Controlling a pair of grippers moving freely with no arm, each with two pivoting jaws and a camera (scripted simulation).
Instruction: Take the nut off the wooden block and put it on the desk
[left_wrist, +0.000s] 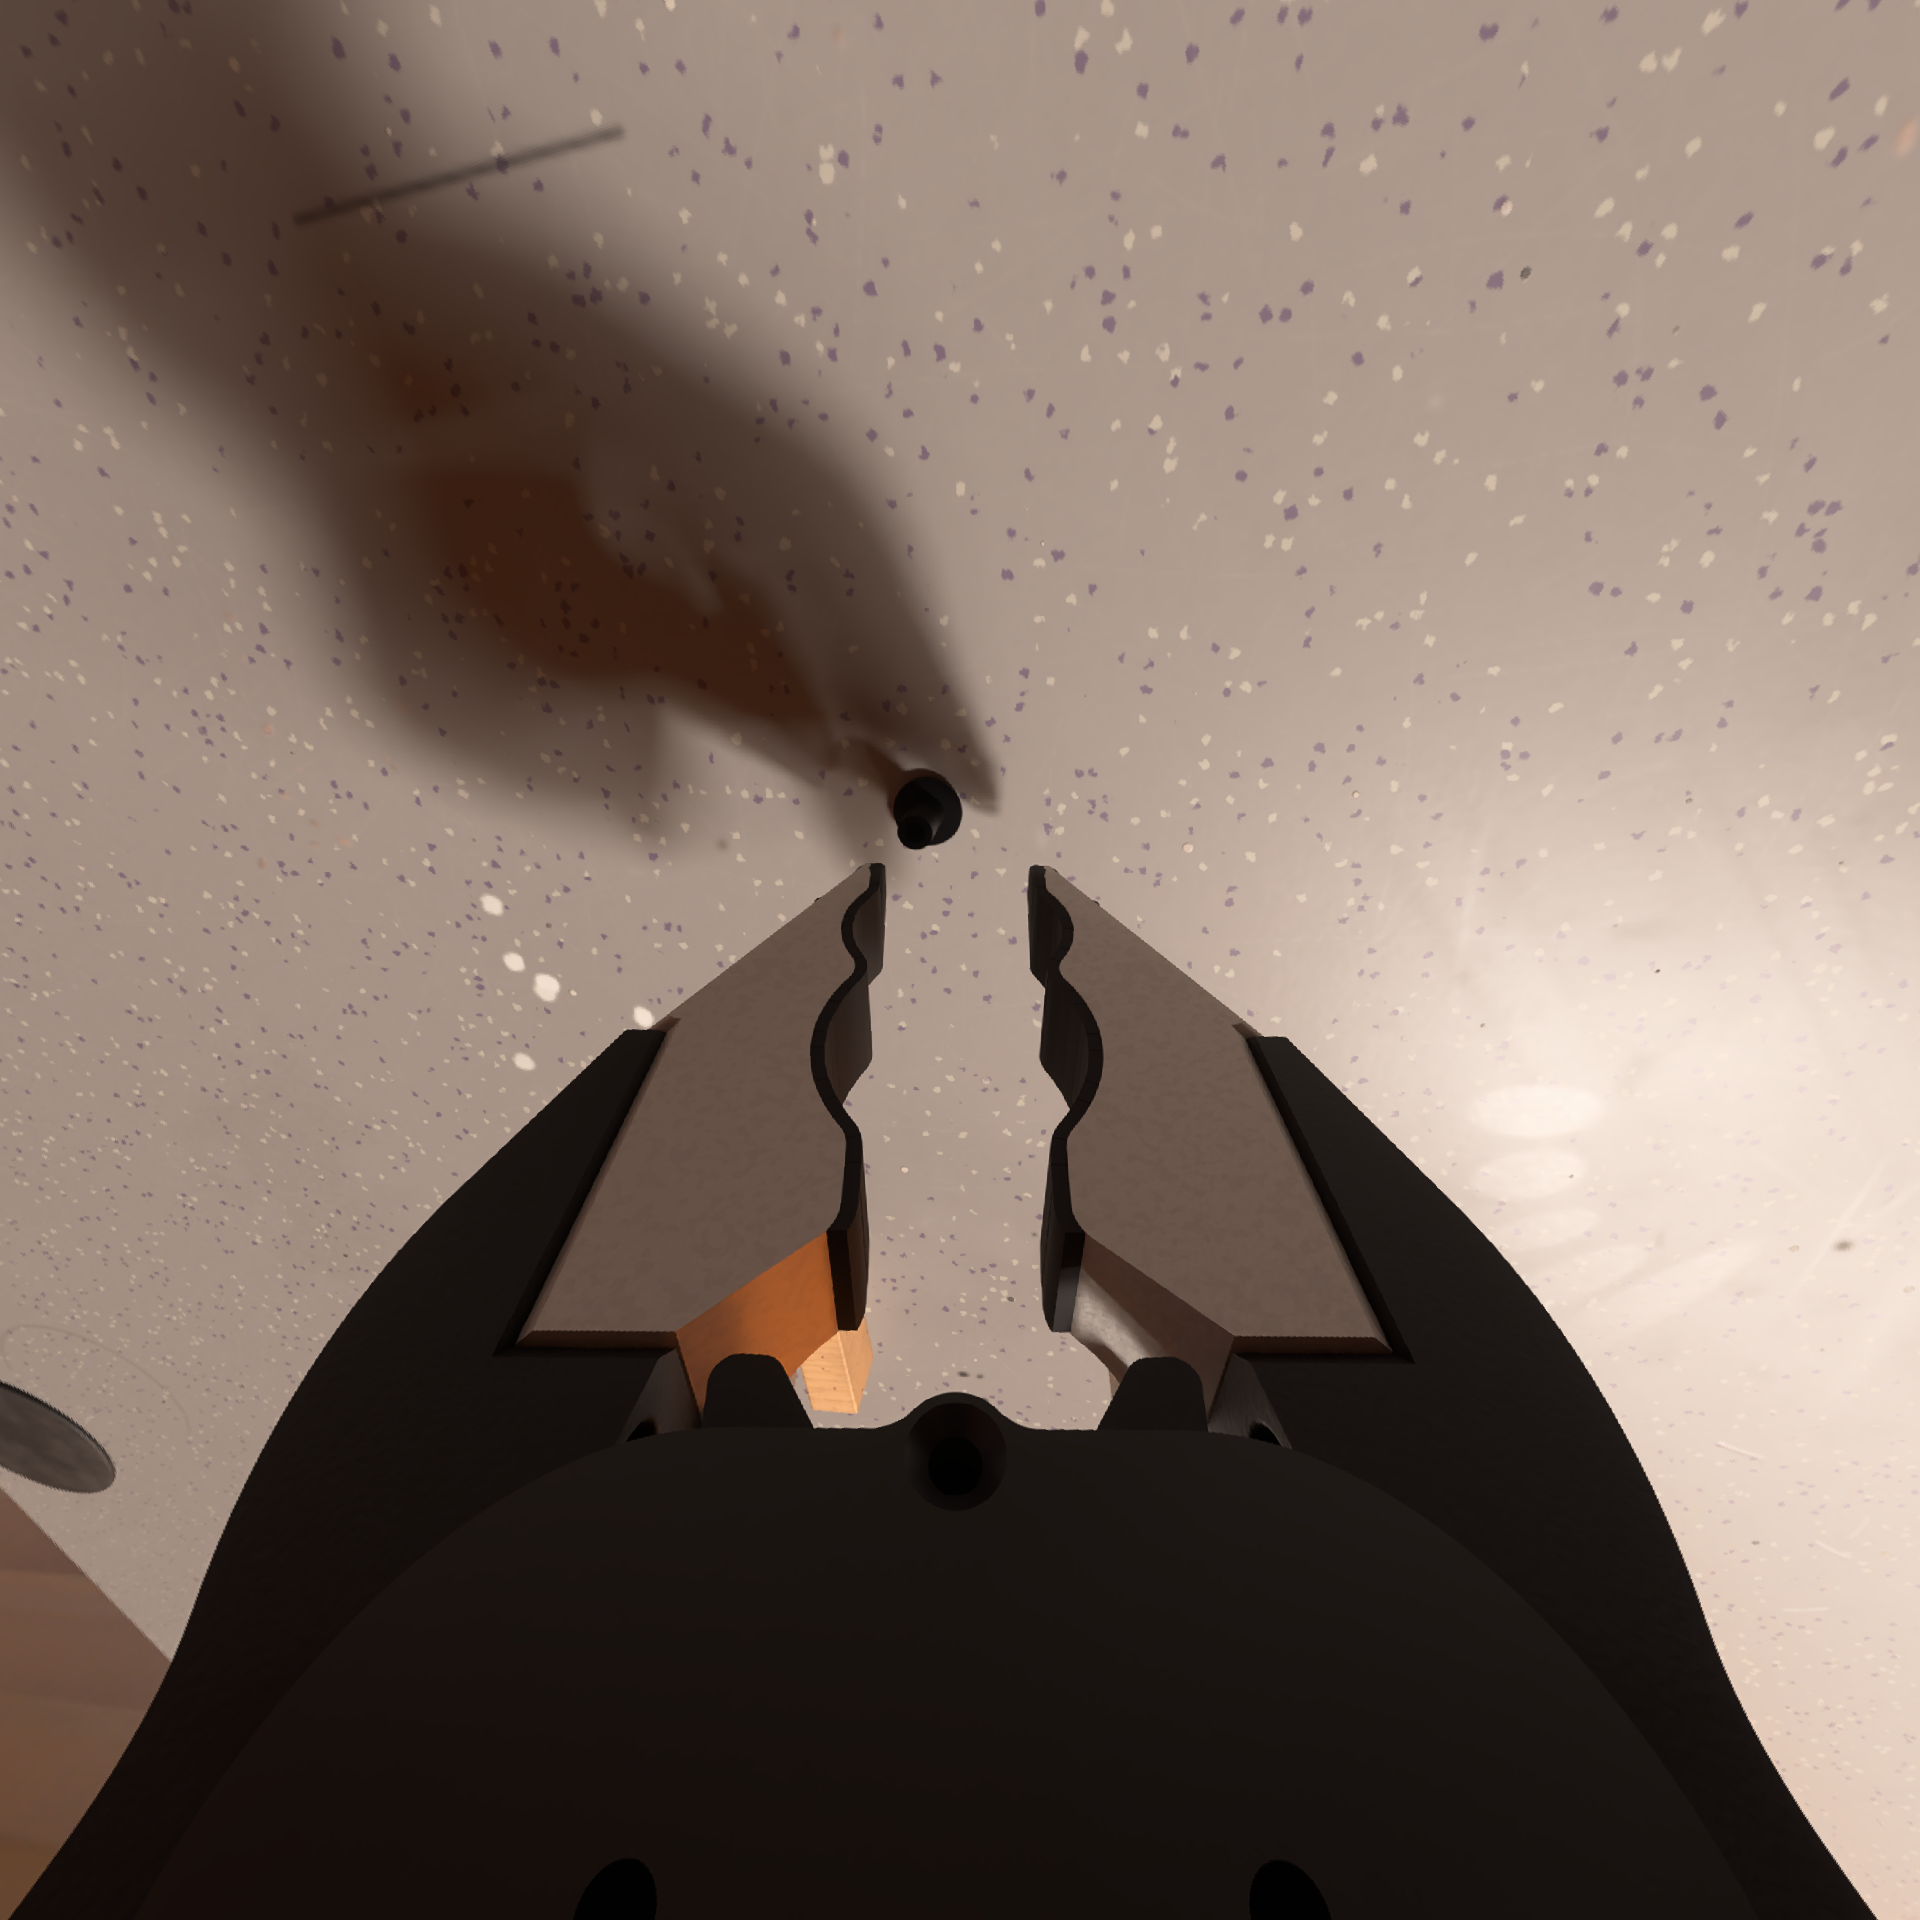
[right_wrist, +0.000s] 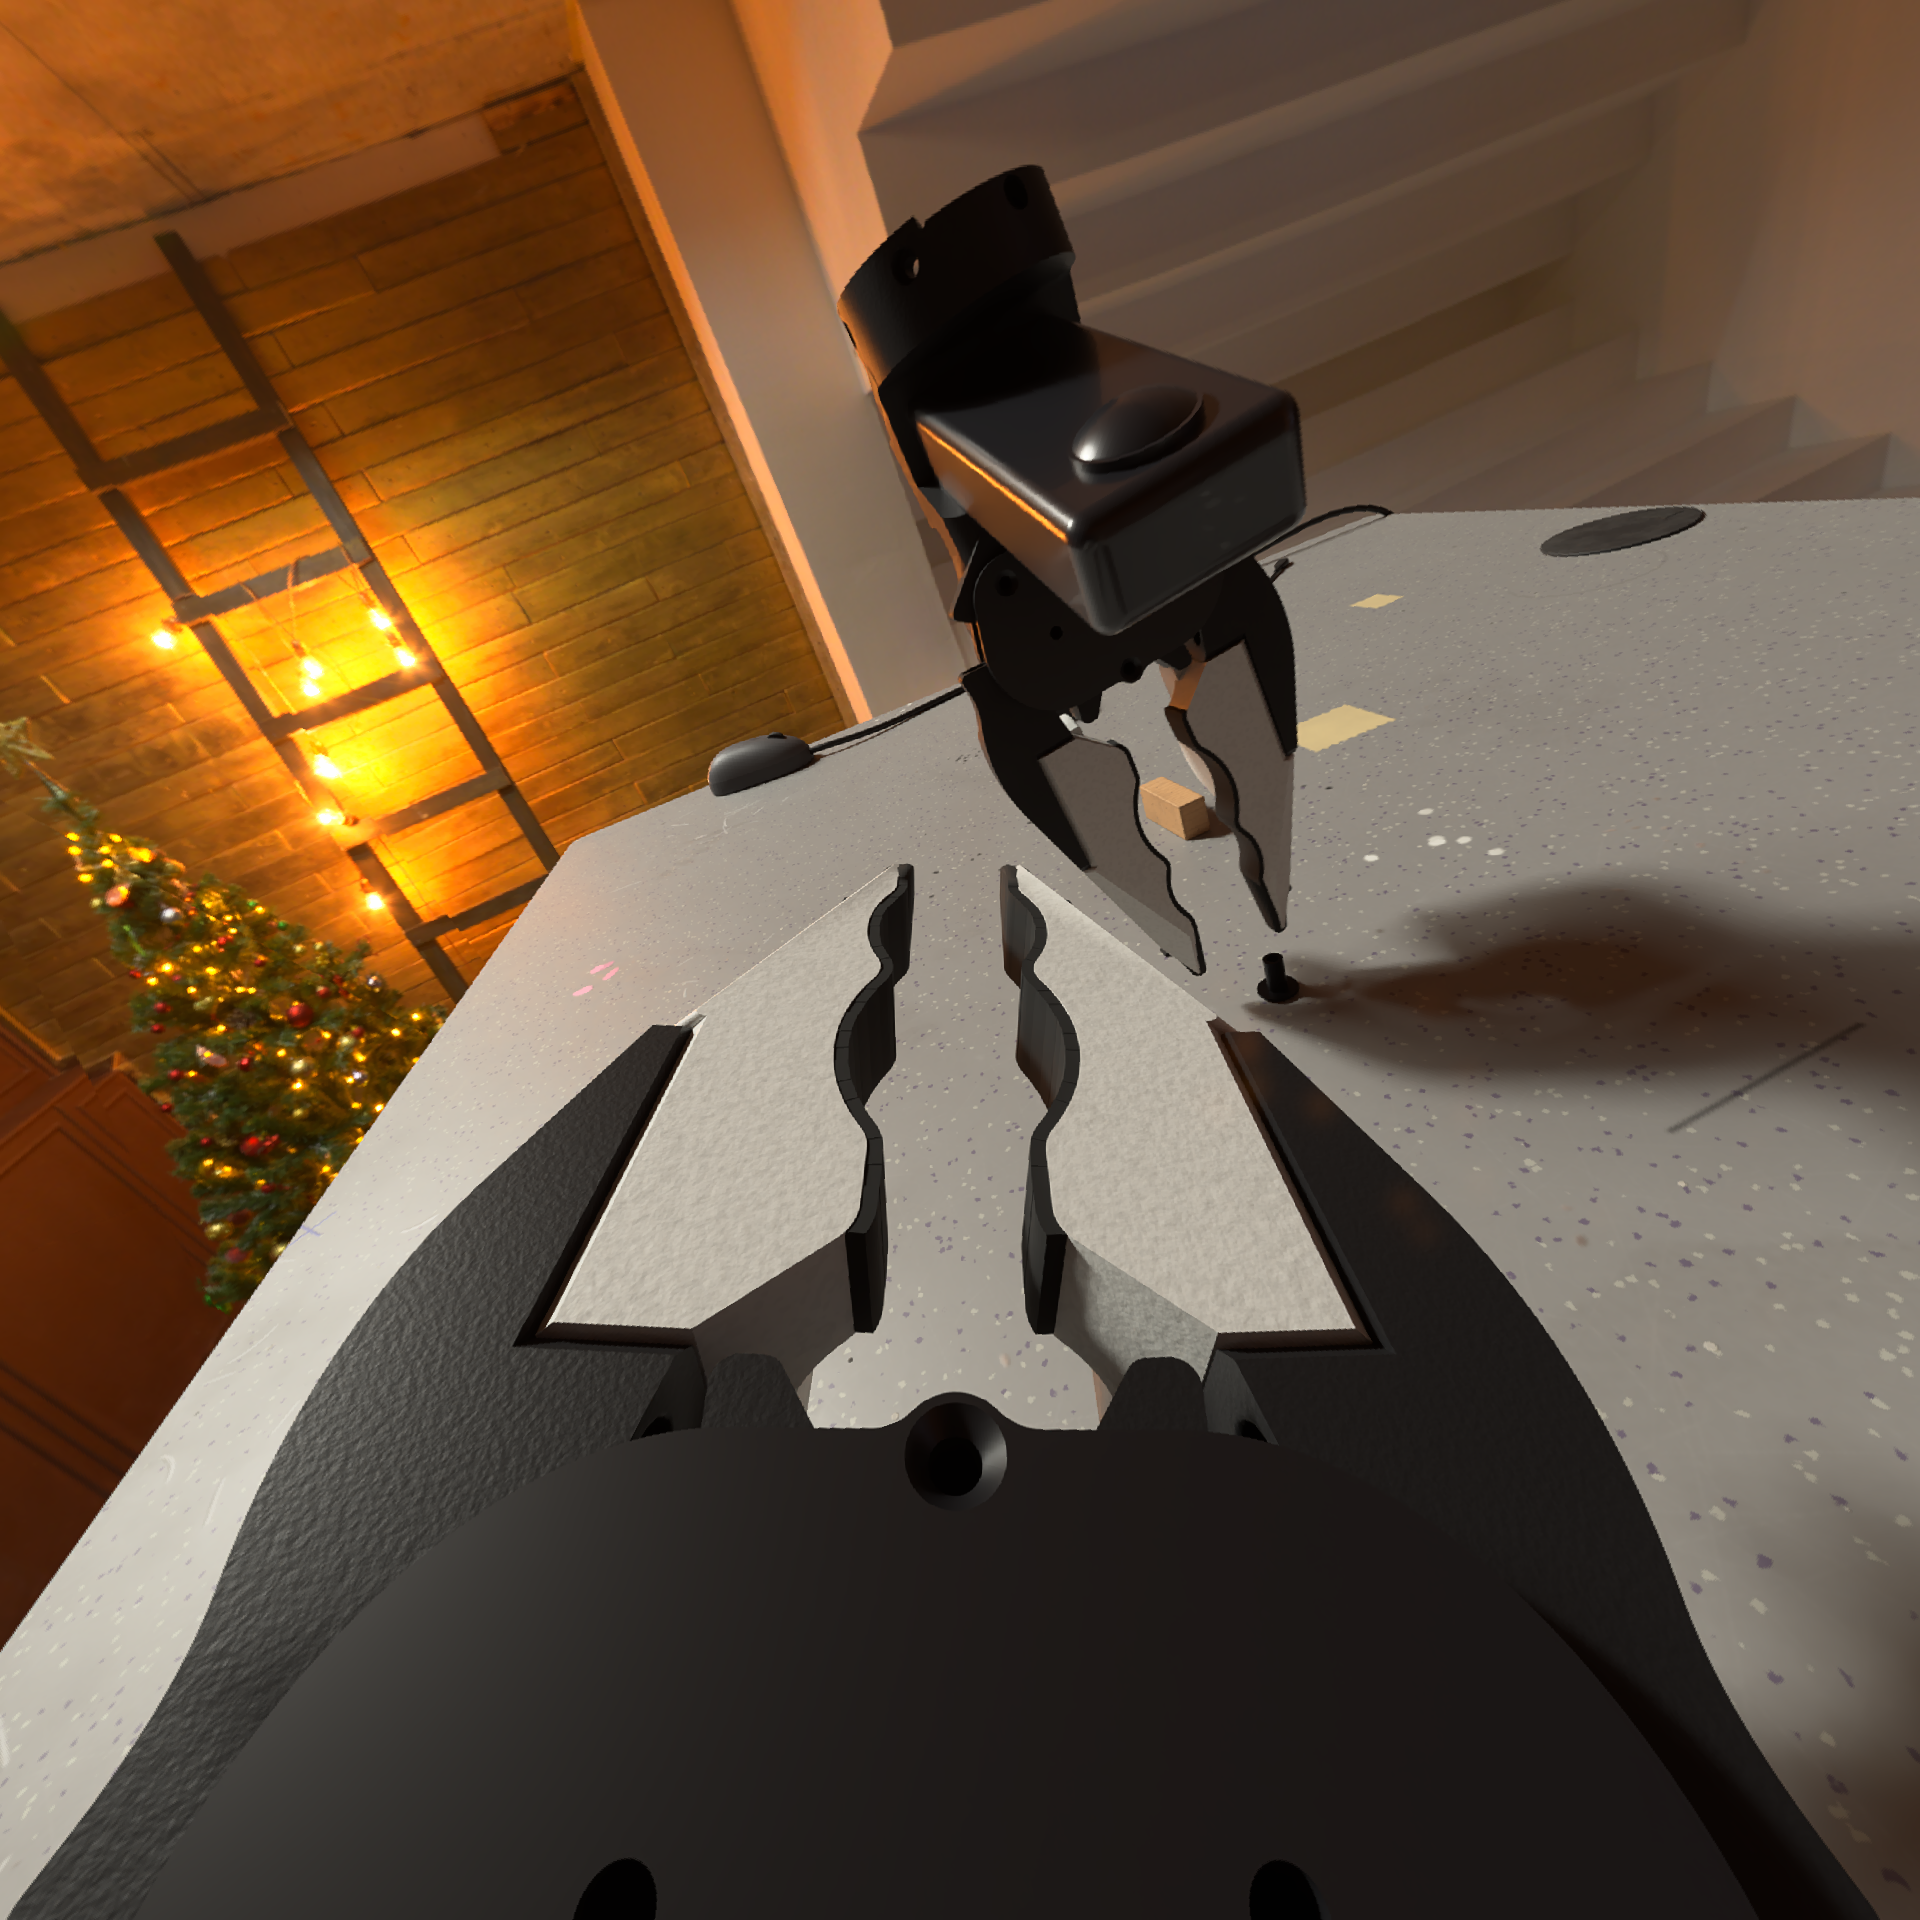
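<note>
The small black flanged nut (left_wrist: 923, 805) is sitting on the speckled grey desk top (left_wrist: 1455, 520), just beyond the tips of the left gripper (left_wrist: 956, 878) and slightly to their left. That gripper's two pale, wavy-edged fingers (left_wrist: 748, 1091) are standing apart with a clear gap between them and nothing in it — only bare desk is showing through. A dark shadow (left_wrist: 582, 499) is spreading up and left from the nut across the surface.

In the right wrist view the same black left gripper (right_wrist: 1236, 945) is hanging over the desk with its fingertips pointing down, the nut (right_wrist: 1278, 982) lying just below and beside them, not touched. The small light wooden block (right_wrist: 1174, 808) is resting on the desk behind those fingers, apart from the nut. The right gripper (right_wrist: 956, 883) is hovering near the desk's left edge, its jaws parted by a narrow gap and holding nothing. A dark grey computer mouse (right_wrist: 753, 764) with its cable is lying at the far edge, and a black round disc (right_wrist: 1621, 532) is sitting near the far right corner. Beyond the desk a decorated Christmas tree (right_wrist: 249, 1039) is glowing against a wooden plank wall (right_wrist: 468, 468).
</note>
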